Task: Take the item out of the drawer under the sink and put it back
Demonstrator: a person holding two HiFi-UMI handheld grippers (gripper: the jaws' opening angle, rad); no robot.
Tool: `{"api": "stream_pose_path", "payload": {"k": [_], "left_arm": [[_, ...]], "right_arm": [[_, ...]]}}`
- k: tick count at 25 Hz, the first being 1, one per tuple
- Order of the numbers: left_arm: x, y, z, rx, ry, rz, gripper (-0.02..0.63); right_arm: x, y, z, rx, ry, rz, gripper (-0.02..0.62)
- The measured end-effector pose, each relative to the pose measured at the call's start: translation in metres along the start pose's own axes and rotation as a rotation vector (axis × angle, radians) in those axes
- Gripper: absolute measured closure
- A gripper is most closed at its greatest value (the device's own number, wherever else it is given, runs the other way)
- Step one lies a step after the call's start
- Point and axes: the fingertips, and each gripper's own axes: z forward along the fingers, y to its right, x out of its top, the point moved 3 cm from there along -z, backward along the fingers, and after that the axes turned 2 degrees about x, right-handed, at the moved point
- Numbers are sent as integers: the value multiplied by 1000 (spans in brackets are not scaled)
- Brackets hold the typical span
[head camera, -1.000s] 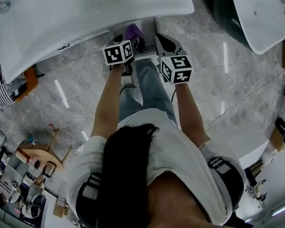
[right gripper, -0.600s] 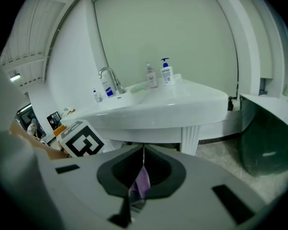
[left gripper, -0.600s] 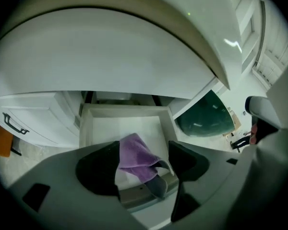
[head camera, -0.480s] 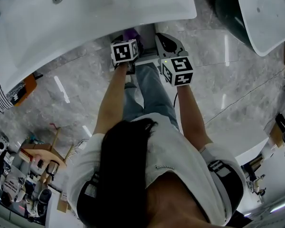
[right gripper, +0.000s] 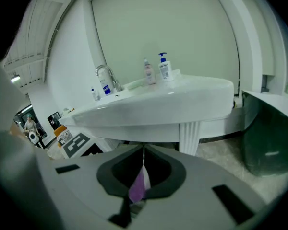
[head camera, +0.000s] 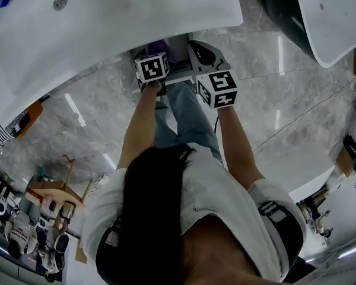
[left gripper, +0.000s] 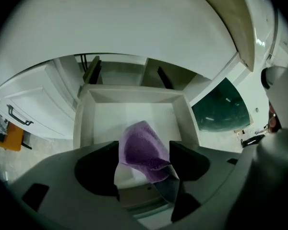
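Note:
A white drawer (left gripper: 134, 111) stands pulled out under the sink (head camera: 107, 22). A purple cloth (left gripper: 143, 152) rests crumpled in it, just showing at the sink's edge (head camera: 160, 45) in the head view. My left gripper (left gripper: 144, 145) hangs over the drawer with its jaws opening. The cloth lies between them and neither pad presses it. My right gripper (head camera: 196, 46) is beside the drawer's right side, shut (right gripper: 144, 152). A strip of purple shows in the slot behind its tips; I cannot tell whether it is pinched.
A second white basin (head camera: 326, 16) and a dark green bin (head camera: 282, 10) stand to the right. A faucet (right gripper: 105, 75) and soap bottles (right gripper: 164, 68) are on the sink. A cabinet door with a handle (left gripper: 17, 114) is left of the drawer. Clutter (head camera: 29, 218) sits at lower left.
The left gripper has moved a little further under the sink's edge. Less of the purple cloth shows in the head view. The right gripper has hardly moved.

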Motion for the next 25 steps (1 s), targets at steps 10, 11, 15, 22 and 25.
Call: {"api": "stream_pose_path", "payload": {"k": [10,11,15,22,25], "left_arm": [[-17,-2,25,15,-56,-36,291],[-18,-3,26,18,-58,-37,292],[-17,-2,34,40,-69,-75,333],[-18,-3,36,53,-77,-89,468],[-17,-3,30,48,-70,-90,495]], "right_arm": [[-15,19,8,-33,-25,31,578],[-16,19,8,-32,-26,33,578],[-22,26,9,-26,-47,30,578],[-27,20,11,-14,-75,27,578],[-27,15,13,-12,-84,29,578]]}}
